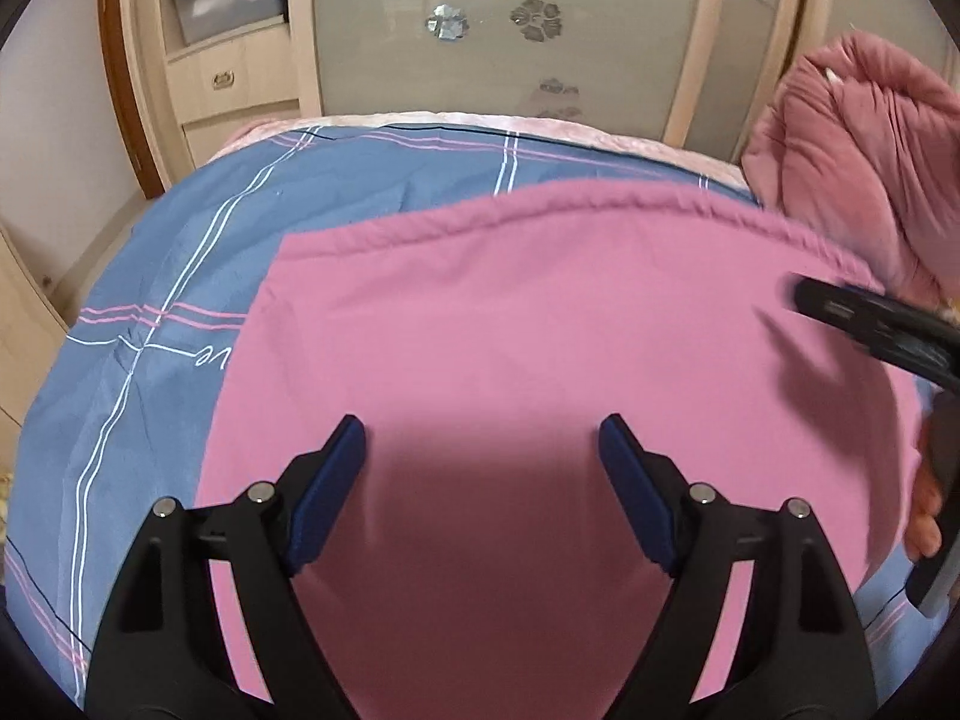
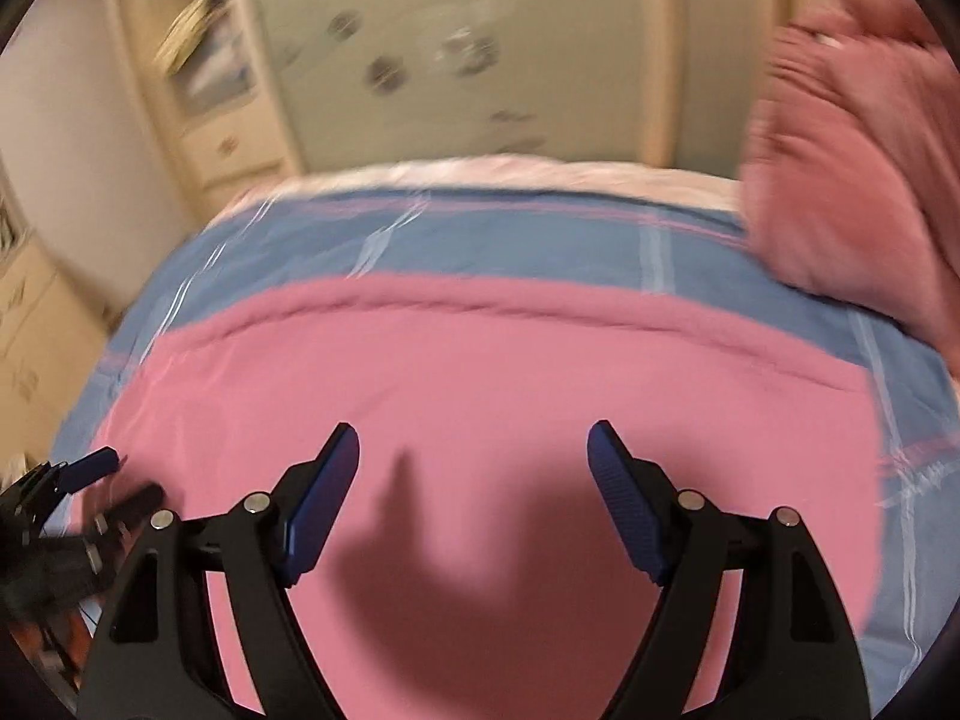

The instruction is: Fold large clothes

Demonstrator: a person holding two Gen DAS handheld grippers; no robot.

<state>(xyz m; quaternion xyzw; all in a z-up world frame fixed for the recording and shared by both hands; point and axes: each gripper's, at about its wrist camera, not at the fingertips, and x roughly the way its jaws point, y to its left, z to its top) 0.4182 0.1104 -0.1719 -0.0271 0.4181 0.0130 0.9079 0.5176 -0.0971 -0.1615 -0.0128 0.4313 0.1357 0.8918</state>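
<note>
Behind the bed [image 1: 150, 252] stands a cupboard [image 1: 480, 30], and the pink cloth [image 1: 510, 312] lies flat across its middle, so my left gripper [image 1: 483, 450] and right gripper [image 2: 474, 456], both spread wide with nothing in them, should each pinch one near corner and lift evenly.

Garment [image 1: 540, 312] lying flat on bedspread [image 1: 180, 252], bundled quilt [image 1: 858, 162] behind at right, wardrobe [image 1: 510, 30] beyond bed

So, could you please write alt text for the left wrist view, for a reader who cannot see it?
A pink garment lies spread flat on a bed covered by a blue plaid sheet, with the open left gripper above it, holding nothing. The right gripper enters from the right edge, and a bundled dusty-pink quilt sits beyond.
</note>
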